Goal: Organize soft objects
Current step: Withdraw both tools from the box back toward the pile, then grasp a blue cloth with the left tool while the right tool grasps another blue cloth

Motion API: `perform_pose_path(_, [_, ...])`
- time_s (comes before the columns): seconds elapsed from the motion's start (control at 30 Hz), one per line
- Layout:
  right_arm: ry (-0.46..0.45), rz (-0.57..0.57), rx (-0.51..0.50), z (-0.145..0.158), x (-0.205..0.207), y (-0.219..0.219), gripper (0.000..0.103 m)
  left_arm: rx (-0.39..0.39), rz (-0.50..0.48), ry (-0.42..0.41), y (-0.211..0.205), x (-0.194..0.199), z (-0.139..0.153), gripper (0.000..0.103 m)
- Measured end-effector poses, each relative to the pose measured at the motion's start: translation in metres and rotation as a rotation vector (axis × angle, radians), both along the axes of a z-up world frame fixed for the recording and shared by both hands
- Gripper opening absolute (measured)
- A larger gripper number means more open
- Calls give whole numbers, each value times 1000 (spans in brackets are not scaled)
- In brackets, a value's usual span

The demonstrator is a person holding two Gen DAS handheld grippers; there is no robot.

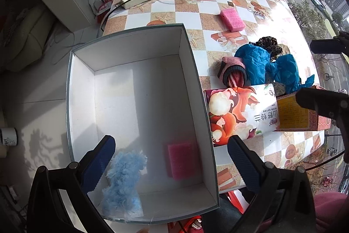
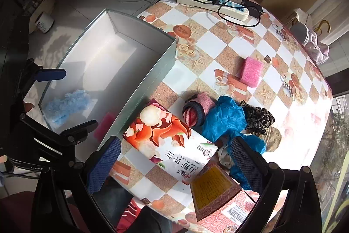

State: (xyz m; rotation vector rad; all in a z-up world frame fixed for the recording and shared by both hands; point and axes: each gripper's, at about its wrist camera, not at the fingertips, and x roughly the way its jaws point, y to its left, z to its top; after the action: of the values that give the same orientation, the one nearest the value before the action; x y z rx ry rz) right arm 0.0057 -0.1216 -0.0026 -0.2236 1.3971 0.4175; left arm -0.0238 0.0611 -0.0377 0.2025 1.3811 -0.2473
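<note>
While both grippers hang wide open, empty: my right gripper (image 2: pixel 174 163) over tissue pack (image 2: pixel 172 145), left gripper (image 1: pixel 172 163) over box (image 1: pixel 139 45). Blue cloth (image 2: pixel 224 119) just beyond pack on table: light, limp, prob. slippery; pinch a bunched fold.

Only readable stuff: the tissue pack (image 2: pixel 174 145) has big Chinese characters, 山野铃兰, printed on its white end. The red box (image 2: pixel 220 198) has a yellow panel of tiny print, too small to read, plus a barcode label with unreadable digits.
</note>
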Motion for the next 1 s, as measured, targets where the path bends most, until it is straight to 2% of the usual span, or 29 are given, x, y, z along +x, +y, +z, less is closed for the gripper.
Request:
perform_pose_path(0.17, [94,-248,87,-4,33,-85,102,11,-64,-11,-35,11,5,103])
perform_pose_path(0.27, [175,-370,88,-27,47,-131,102,23,-110,-15,-60,16,7,103])
perform_pose_path(0.33, [234,-414,89,-47,52,-152,102,36,-140,-15,-77,22,6,103])
perform_pose_path(0.5, [382,-413,65,-104,57,-174,102,73,-210,4,-118,39,-5,103])
perform_pose_path(0.7, [528,-273,59,-151,60,-159,102,150,-344,66,-171,69,-44,103])
perform_pose_path(0.83, [502,-249,-18,-160,62,-167,102,186,-436,133,-202,84,-77,103])
perform_pose_path(0.93, [462,-333,-42,-160,62,-199,102,218,-473,197,-219,91,-104,103])
perform_pose_path(1.0, [447,-410,-51,-161,60,-227,102,242,-483,210,-226,93,-114,103])
